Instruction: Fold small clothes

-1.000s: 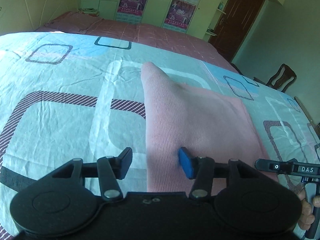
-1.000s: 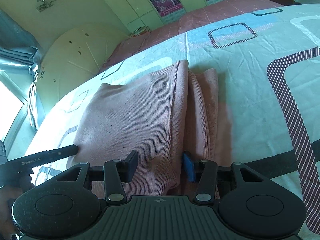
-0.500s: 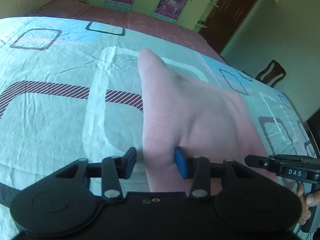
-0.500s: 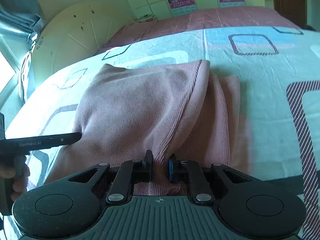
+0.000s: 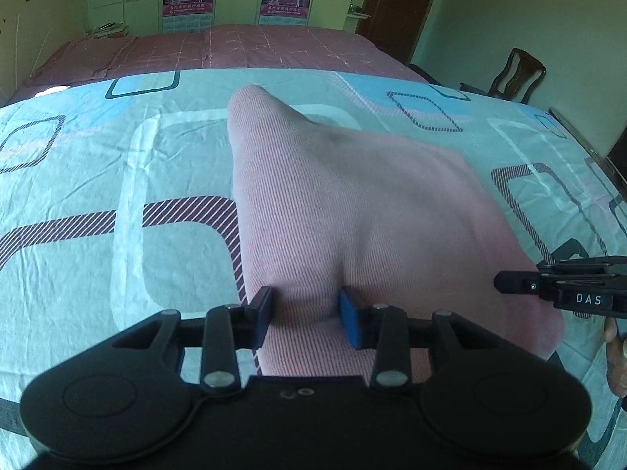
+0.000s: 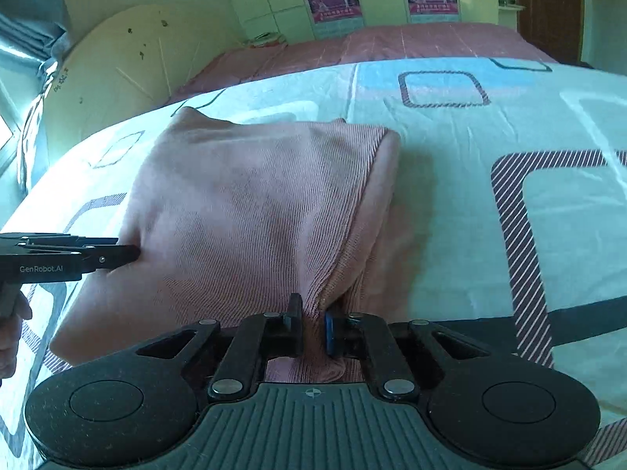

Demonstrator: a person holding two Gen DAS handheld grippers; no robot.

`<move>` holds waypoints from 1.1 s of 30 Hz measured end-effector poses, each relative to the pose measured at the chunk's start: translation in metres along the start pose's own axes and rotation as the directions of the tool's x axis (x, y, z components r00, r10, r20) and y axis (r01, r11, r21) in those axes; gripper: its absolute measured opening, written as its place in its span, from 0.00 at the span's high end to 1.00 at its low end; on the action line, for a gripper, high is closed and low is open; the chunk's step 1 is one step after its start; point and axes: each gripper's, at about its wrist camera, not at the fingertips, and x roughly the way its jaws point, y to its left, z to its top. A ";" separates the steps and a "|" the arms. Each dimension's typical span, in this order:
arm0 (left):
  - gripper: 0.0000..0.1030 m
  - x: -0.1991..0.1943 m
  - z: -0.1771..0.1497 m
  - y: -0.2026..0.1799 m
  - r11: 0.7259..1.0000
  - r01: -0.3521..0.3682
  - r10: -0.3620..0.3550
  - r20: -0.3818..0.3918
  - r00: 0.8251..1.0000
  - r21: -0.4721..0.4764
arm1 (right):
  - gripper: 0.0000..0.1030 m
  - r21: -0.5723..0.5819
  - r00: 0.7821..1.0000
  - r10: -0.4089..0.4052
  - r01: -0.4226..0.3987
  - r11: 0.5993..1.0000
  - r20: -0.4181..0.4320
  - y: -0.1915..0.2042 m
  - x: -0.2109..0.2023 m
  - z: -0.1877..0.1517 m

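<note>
Pink ribbed garment (image 5: 352,203) lies on the patterned bedsheet (image 5: 98,164), near edge lifted into tented folds. Left gripper (image 5: 305,315) pinches a fold of the garment's near-left edge, jaws easing apart, cloth bunched between them. Right gripper (image 6: 312,327) at the garment's near-right edge, jaws closing, nearly together, on a gathered ridge of cloth. Wooden chair (image 5: 517,74) stands well beyond the garment, past the bed's right side.

We see a pink ribbed garment (image 5: 352,203) — folded over, its near edge bunched and raised — lying on the patterned bedsheet (image 5: 98,156), toward the bed's near edge.
</note>
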 end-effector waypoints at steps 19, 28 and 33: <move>0.56 0.059 0.074 0.016 0.999 0.028 -0.029 0.009 1.000 0.027 | 0.73 -0.177 0.983 -0.185 0.182 0.967 0.000 -0.006 0.056 0.069; 0.58 -0.030 0.012 0.024 0.995 0.102 -0.102 0.123 0.987 0.010 | 0.69 -0.031 0.998 -0.002 0.004 1.000 0.065 -0.021 -0.040 0.032; 0.57 -0.043 -0.028 0.028 0.995 0.091 -0.085 0.104 0.991 -0.052 | 0.69 0.046 0.995 0.095 -0.094 0.994 -0.004 -0.019 -0.061 -0.012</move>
